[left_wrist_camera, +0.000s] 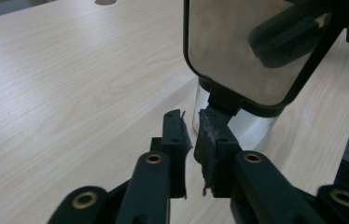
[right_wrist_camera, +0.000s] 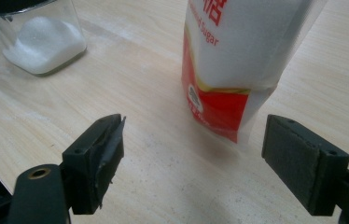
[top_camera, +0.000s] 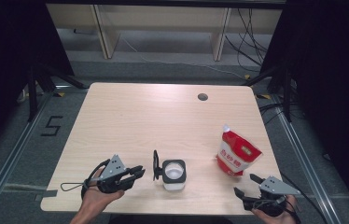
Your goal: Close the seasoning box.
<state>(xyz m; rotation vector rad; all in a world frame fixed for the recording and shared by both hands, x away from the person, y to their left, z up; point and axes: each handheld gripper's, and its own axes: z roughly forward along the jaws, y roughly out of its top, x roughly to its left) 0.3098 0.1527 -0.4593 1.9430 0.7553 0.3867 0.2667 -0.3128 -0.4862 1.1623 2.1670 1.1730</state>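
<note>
my left gripper [top_camera: 137, 173] sits near the front left corner of the table [top_camera: 130, 116], jaws drawn almost together with nothing between the pads, just a thin gap showing in the left gripper view. right beyond its tips stands the jar [top_camera: 174, 175], close to the front edge near the middle: clear, squarish walls, a mound of white sugar at the bottom, and its hinged lid [top_camera: 155, 164] flipped up on a black frame, the inner face dull and metallic. i judge the risk here is bumping that raised lid or its hinge with the clenched tips, which could tip the light jar and spill the grains. further right, the sugar bag [top_camera: 237, 154] leans near the right edge, glossy red and white plastic, soft and slumping; a squeeze too high could buckle it or let it slide. my right gripper [top_camera: 247, 184] waits at the front right corner, jaws spread wide and empty, the bag just ahead of them.
</note>
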